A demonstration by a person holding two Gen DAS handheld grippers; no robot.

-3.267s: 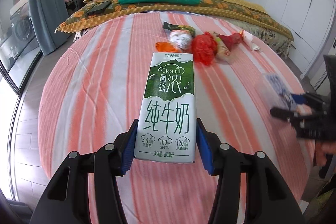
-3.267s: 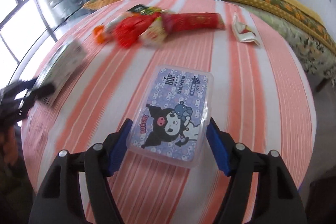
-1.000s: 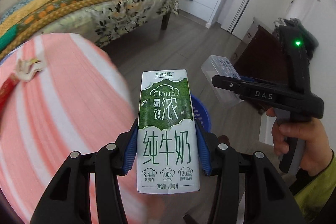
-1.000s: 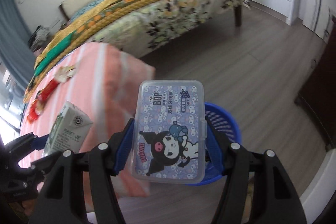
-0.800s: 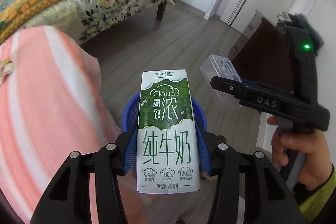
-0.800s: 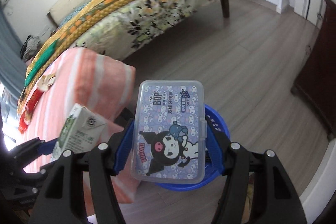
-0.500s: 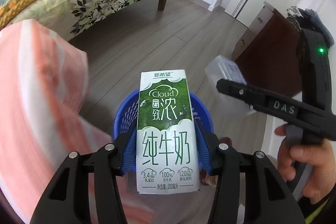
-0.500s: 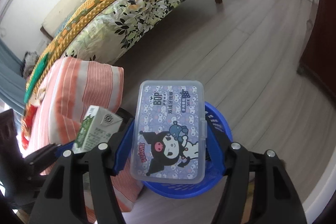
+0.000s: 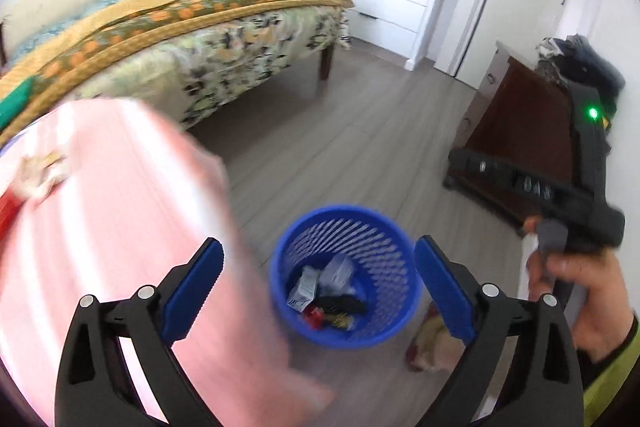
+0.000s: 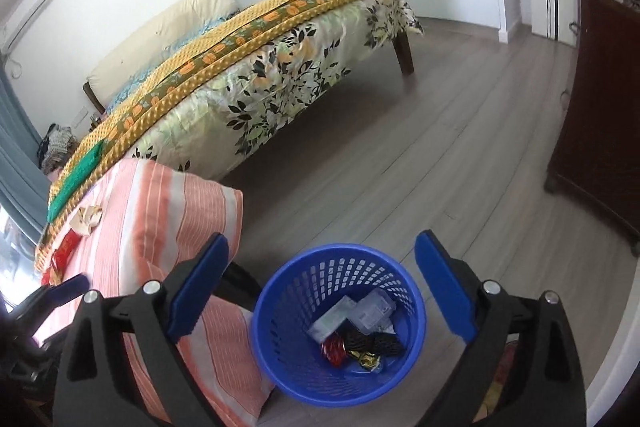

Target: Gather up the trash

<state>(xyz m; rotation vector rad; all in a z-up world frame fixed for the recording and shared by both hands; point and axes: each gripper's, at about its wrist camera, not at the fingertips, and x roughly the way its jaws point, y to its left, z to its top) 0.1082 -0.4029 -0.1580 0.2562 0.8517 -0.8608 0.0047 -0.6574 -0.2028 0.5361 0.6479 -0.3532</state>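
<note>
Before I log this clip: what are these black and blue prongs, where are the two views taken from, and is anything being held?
No robot here: a person holds a two-finger gripper in each hand. Each picture comes from a fisheye camera on one gripper, looking along its fingers. The left gripper and right gripper hang over a blue basket on the floor; both sets of jaws are opening with nothing between them. A milk carton and a clear plastic box lie inside it with wrappers. More trash remains on the striped cloth.
</note>
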